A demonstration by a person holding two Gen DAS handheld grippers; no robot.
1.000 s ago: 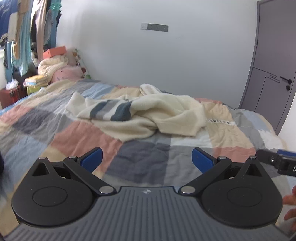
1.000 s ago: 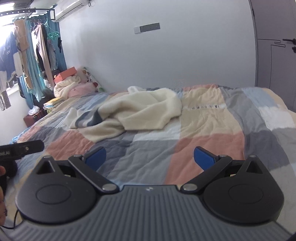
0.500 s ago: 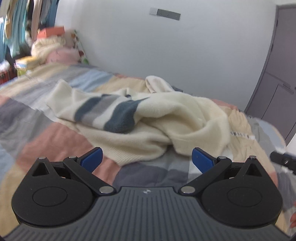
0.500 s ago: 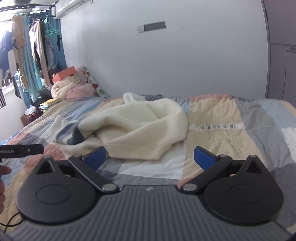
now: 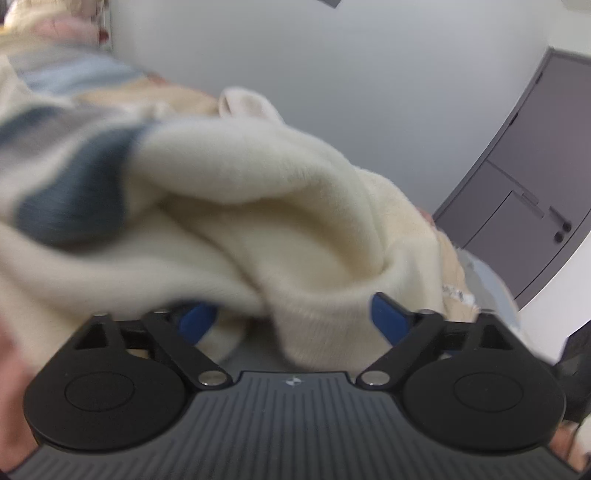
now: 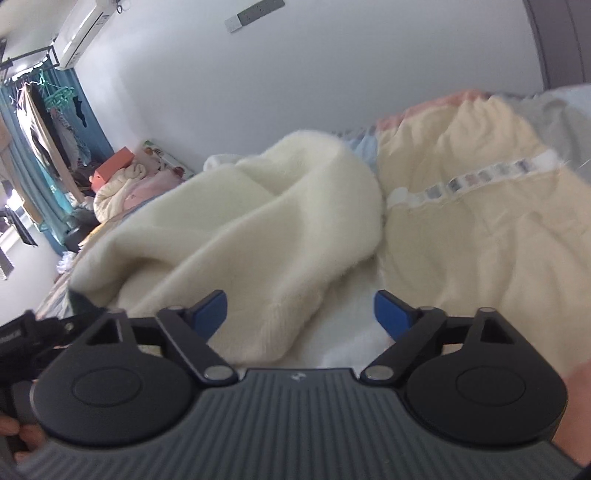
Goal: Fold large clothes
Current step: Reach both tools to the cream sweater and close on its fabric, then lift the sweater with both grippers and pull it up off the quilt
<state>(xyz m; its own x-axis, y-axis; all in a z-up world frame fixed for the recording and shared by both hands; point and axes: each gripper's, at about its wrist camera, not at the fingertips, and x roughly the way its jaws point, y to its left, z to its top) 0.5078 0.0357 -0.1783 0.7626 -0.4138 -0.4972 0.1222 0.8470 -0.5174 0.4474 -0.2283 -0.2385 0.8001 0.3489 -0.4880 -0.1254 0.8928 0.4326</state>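
Right wrist view, bed: patchwork quilt (image 6: 480, 236) fills the frame from 9 to 3 o'clock.
Wall: pale wall (image 6: 295, 81) at 12 o'clock, socket strip (image 6: 255, 13) high on it, air conditioner (image 6: 83, 31) at 11.
Sweater: cream sweater (image 6: 258, 236) lies crumpled on the quilt at centre, a hem reaching down between the blue pads.
Clothes rack: hanging garments (image 6: 40, 122) at 10 o'clock, pillows (image 6: 125, 184) beside them.
Right gripper (image 6: 299, 314): jaws apart and just been closing, the sweater hem between them, pads not pressing.
Left wrist view, sweater: blurred cream folds (image 5: 277, 206) block most of the bed; grey door (image 5: 535, 192) at 3 o'clock.
Left gripper (image 5: 291, 317): jaws apart and just been closing, a fold between them, unpinched.
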